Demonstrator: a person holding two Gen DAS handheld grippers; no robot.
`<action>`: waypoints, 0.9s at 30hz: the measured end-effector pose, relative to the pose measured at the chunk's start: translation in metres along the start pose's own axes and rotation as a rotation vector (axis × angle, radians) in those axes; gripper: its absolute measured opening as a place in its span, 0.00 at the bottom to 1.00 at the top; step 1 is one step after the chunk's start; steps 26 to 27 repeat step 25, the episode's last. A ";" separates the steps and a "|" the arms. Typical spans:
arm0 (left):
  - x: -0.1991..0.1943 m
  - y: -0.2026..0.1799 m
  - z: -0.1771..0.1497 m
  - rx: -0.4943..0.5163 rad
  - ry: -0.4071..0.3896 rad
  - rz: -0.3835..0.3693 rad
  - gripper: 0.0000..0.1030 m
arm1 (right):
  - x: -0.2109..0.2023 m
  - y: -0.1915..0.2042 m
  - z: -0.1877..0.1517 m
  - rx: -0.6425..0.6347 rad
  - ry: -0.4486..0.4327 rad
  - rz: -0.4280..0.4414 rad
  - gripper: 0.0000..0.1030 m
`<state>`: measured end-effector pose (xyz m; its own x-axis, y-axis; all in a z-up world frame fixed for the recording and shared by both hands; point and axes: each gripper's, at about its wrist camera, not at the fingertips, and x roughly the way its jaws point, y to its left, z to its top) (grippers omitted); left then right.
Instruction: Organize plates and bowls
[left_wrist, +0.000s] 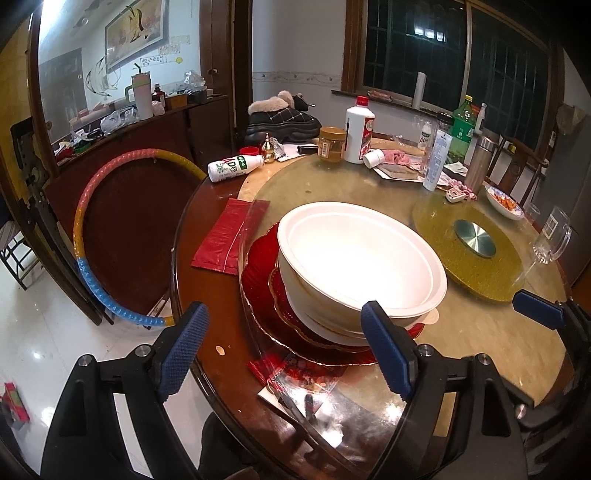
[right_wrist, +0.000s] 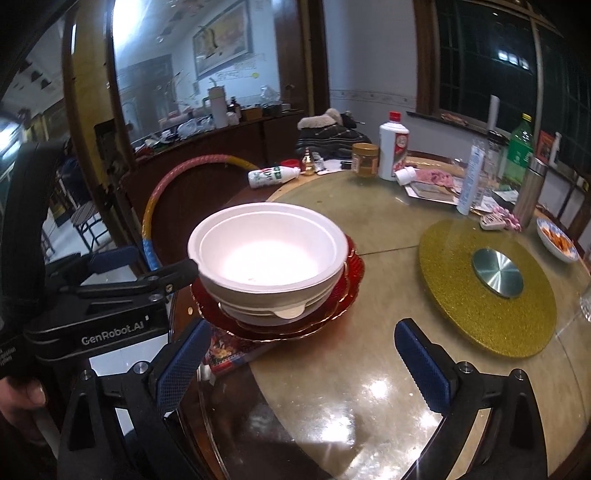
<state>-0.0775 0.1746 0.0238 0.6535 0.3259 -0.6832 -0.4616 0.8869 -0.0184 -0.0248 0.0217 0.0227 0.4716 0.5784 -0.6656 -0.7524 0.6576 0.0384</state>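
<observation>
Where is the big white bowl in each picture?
Left wrist view: the white bowl sits mid-frame on the red plates, just beyond the open left gripper.
Right wrist view: the white bowl is left of center, beyond the open right gripper, with the left gripper's finger at its left rim.
Shared landmark: the gold turntable, to the bowl's right in both.

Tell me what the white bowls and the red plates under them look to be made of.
White bowls: matte, thick-walled, soft-edged, probably foam or moulded pulp rather than ceramic. Red plates: glossy, ribbed, translucent red with a gold scalloped rim, so glass or clear plastic; the pictures cannot settle which.
</observation>
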 end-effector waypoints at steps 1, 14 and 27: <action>0.001 -0.001 0.000 0.009 0.002 0.007 0.86 | 0.000 0.002 -0.001 -0.012 0.000 0.002 0.98; 0.006 -0.007 0.000 0.043 0.004 -0.005 1.00 | 0.003 0.000 -0.001 -0.061 0.007 -0.020 0.98; 0.005 -0.010 0.001 0.026 0.008 -0.025 1.00 | -0.002 -0.005 0.000 -0.077 0.008 -0.024 0.98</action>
